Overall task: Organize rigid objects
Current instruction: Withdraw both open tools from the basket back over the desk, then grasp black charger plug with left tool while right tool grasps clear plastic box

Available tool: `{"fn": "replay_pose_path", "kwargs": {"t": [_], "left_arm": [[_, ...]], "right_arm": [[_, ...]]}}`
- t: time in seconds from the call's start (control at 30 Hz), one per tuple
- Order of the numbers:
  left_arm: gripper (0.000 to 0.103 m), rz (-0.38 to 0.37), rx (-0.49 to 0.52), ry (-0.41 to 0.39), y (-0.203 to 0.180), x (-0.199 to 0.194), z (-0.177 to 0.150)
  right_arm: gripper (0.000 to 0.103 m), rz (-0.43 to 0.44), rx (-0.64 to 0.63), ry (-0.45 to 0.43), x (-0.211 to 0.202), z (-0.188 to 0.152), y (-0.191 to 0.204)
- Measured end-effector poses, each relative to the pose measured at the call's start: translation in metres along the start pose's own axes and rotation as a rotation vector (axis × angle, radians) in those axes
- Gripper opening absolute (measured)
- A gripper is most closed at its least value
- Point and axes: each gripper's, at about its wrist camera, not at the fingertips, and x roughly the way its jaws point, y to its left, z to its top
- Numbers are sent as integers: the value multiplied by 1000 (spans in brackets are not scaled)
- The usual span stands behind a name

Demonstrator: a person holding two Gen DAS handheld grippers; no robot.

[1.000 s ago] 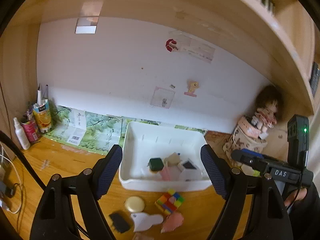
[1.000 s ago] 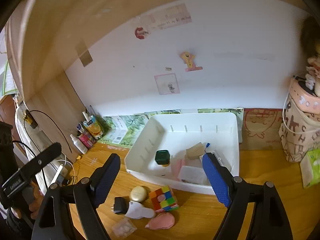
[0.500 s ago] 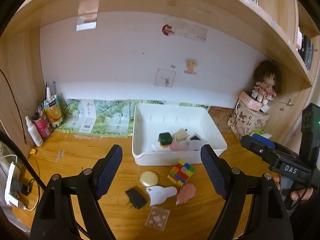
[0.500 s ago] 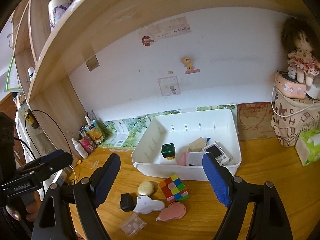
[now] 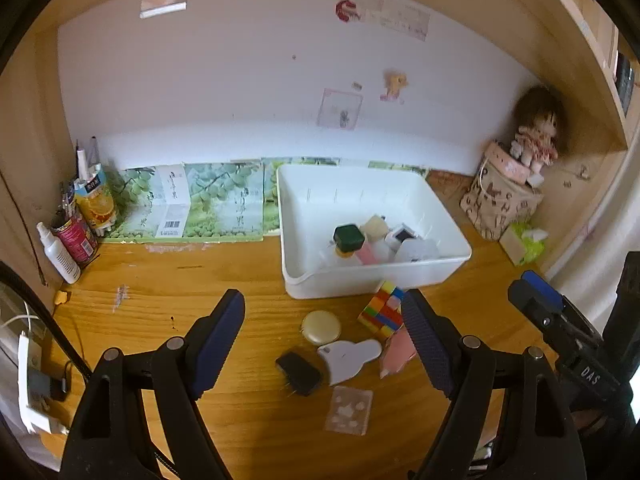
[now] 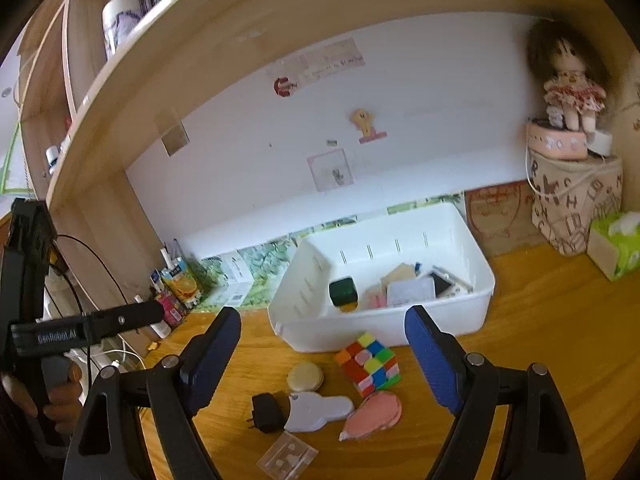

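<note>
While both tools hang wide and empty, 6 loose items lie on the bench (image 5: 168,312) before the white bin (image 5: 448,258); the cube (image 6: 369,363) sits just ahead of the right tool (image 6: 323,356), nearer than the left tool (image 5: 323,338)

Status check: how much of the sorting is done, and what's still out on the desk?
Partly done. The white bin already holds several items, including a green-capped bottle. Nothing is in hand: the left gripper and right gripper are open. Still out: cube, round tin, black plug, white scraper, pink piece, clear case.
</note>
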Motion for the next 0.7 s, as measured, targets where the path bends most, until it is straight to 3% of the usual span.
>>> {"fn": "replay_pose_path", "kwargs": {"t": [0.7], "left_arm": [[83, -145, 11, 323, 44, 74, -29]], "right_arm": [[85, -153, -113, 103, 15, -78, 49]]}}
